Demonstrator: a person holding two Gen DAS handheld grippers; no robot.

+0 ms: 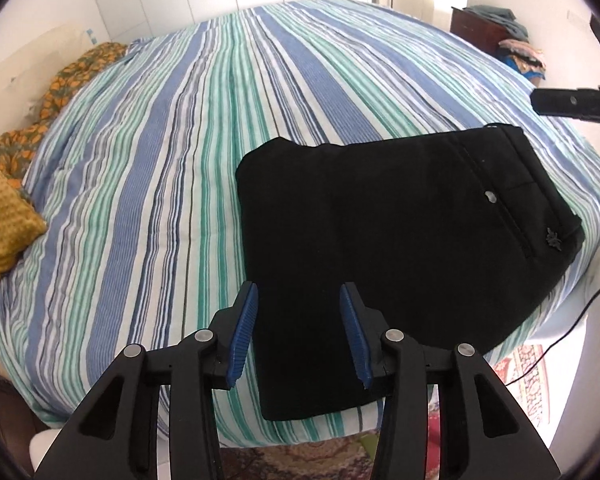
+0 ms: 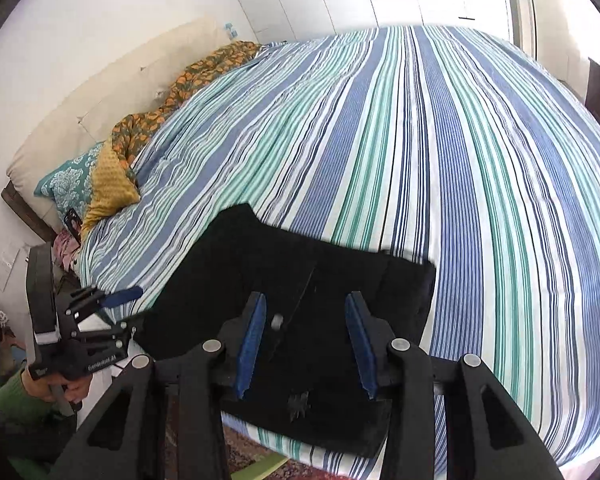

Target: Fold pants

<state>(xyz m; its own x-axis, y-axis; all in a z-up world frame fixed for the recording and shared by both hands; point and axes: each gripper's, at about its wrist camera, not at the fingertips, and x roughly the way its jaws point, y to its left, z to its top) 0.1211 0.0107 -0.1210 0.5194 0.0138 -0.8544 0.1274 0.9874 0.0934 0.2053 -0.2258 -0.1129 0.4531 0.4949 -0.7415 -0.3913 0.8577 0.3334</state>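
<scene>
Nearest us, our left gripper (image 1: 299, 328) hangs with its jaws spread and nothing between them, over the near edge of the black pants (image 1: 404, 248). Our right gripper (image 2: 306, 340) is likewise spread wide and empty, above the waistband end where a small button (image 2: 277, 321) shows. The pants lie folded into a compact block on the striped bedspread (image 1: 160, 184), at the near corner of the bed, with one end close to the drop.

From here, we judge the main risk is a careless nudge or a grab of only the top layer: that would peel the fold open, or drag the bundle off the bed onto the rug (image 1: 528, 372). The dark cloth hides its own layers, so we cannot tell how many folds there are or whether the edges line up.

Farther off, pillows (image 2: 112, 184) sit at the headboard, and a dark cabinet (image 1: 480, 28) with heaped cloth stands at the far wall, too small to read.
</scene>
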